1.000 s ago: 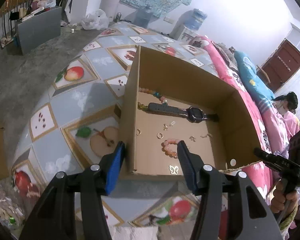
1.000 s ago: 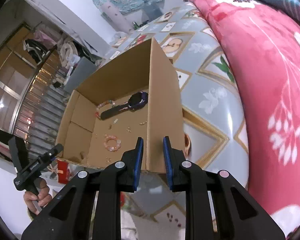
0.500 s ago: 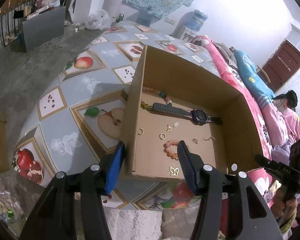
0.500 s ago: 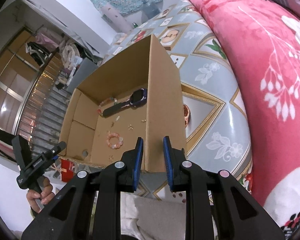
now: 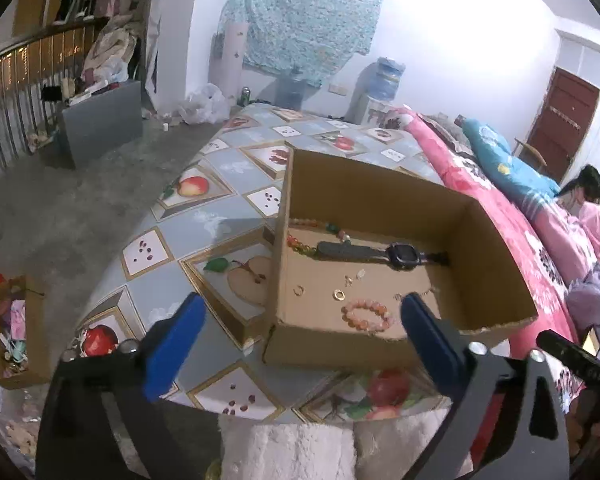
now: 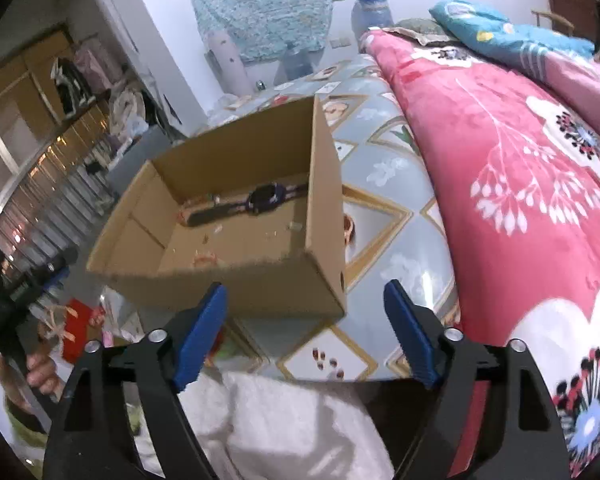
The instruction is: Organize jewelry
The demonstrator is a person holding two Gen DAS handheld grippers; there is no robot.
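An open cardboard box sits on the fruit-patterned bedsheet. Inside lie a black smartwatch, a pink bead bracelet, a multicoloured bead bracelet and several small gold earrings and rings. My left gripper is open and empty, held back from the box's near wall. In the right wrist view the box and watch show. My right gripper is open and empty, just in front of the box's near right corner.
A pink floral blanket covers the bed to the right. A person in pink lies at the far right. A small box of items sits on the concrete floor at the left. A white fluffy cloth lies below the grippers.
Both grippers have pulled back and lowered from the box. The right gripper, which was shut on the box's right wall, has opened and let go. The left jaws have opened wider.
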